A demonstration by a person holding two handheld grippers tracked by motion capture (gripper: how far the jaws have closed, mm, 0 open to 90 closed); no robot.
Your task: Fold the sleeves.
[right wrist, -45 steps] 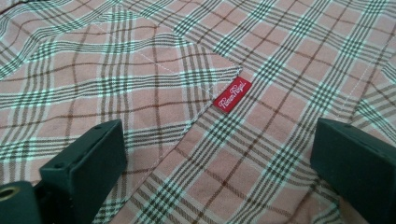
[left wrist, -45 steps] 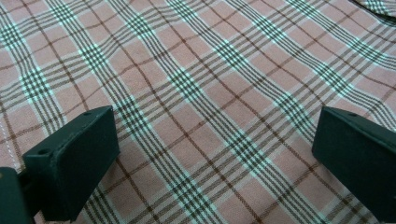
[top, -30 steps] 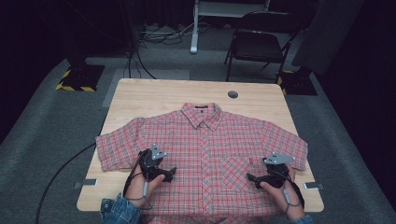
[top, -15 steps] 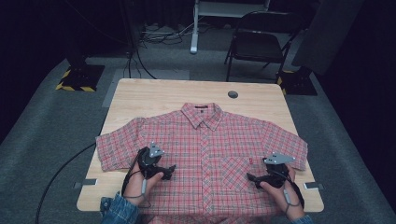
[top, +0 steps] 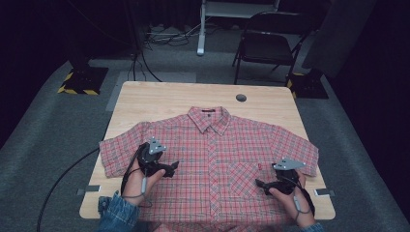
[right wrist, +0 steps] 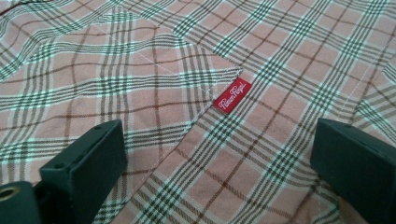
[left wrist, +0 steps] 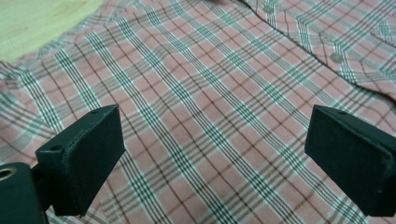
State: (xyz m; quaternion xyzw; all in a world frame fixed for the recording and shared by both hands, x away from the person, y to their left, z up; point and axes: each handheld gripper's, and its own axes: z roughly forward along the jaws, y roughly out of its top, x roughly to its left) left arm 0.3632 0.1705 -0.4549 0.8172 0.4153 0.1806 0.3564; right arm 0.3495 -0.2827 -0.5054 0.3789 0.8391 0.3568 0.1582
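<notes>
A red plaid short-sleeved shirt [top: 212,154] lies flat and face up on the wooden table [top: 164,99], collar pointing away from me. My left gripper [top: 173,166] hovers over the shirt's left side, open, with plaid cloth [left wrist: 210,116] between its wide-apart jaws. My right gripper [top: 261,184] is low over the shirt's right front, also open, just beside the chest pocket. The pocket's small red label [right wrist: 232,95] lies between its jaws. Neither gripper holds any cloth.
Bare tabletop extends beyond the collar, with a round cable hole [top: 241,97] at the back. A folding chair [top: 270,46] and a desk frame stand on the floor behind the table. Cables trail over the carpet at left.
The left gripper has shifted slightly, staying over the shirt's left side. The right gripper and the shirt look the same.
</notes>
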